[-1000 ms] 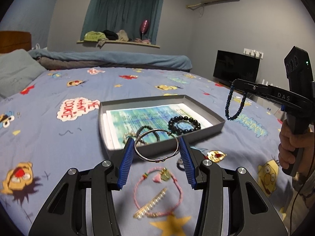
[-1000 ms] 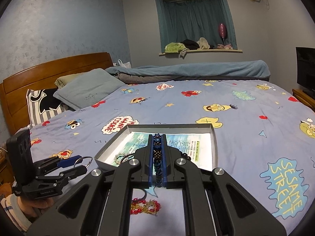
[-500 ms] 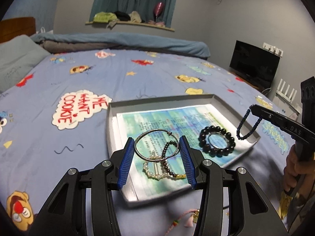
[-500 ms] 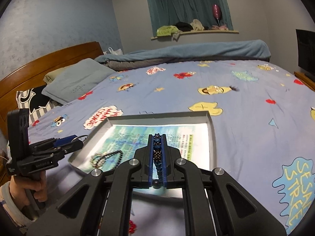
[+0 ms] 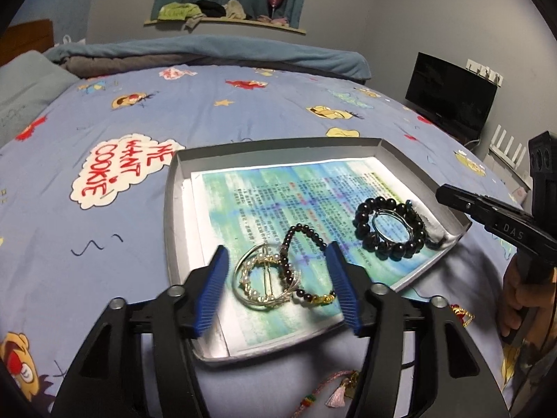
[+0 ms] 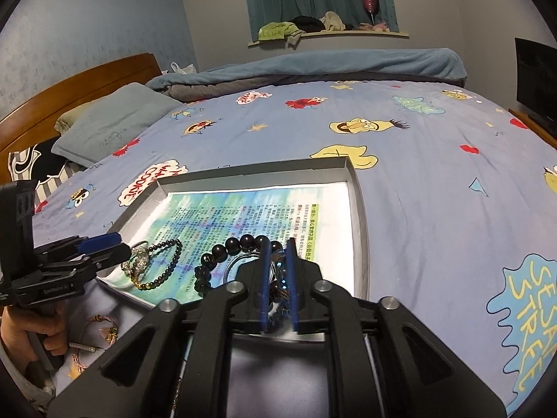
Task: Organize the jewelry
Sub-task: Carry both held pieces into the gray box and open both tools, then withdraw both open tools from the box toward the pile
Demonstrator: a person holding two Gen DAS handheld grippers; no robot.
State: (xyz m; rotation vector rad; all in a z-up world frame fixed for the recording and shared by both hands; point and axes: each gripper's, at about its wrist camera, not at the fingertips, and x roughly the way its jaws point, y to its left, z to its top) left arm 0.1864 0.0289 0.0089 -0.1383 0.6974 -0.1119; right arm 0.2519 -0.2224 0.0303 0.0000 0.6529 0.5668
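My left tool (image 5: 278, 280) stood wide over the near left corner of the grey tray (image 5: 278, 143), its jaws having just been opening, and the silver bangle (image 5: 266, 278) lay loose on the printed paper between the blue pads, touched by neither. It rested on a pearl bracelet (image 5: 251, 285) and against a thin dark bead strand (image 5: 303, 240) with a gold clasp. My right tool (image 6: 277, 271) sat at the near right of the tray, jaws only narrowly parted after just opening; the small blue bead bracelet (image 6: 280, 284) was between them, and I could not tell whether the pads pressed on it. Beside it lay the chunky black bead bracelet (image 5: 390, 226) ringing a second metal hoop.

I judged all of it light. The bangle would be stiff and slick, best pinched across its wire from either side. The bead strands would be limp and prone to sag or snag, so I would take them at one bead and lift slowly. The pearls looked the most fragile.

Still on the bed (image 5: 278, 104), near the tray, lay a pink cord bracelet (image 6: 101, 331) with a tassel. The sheet read "ME WANT COOKIE" and "SESAME STREET"; the right tool bore "DAS". The paper's print was too small to read
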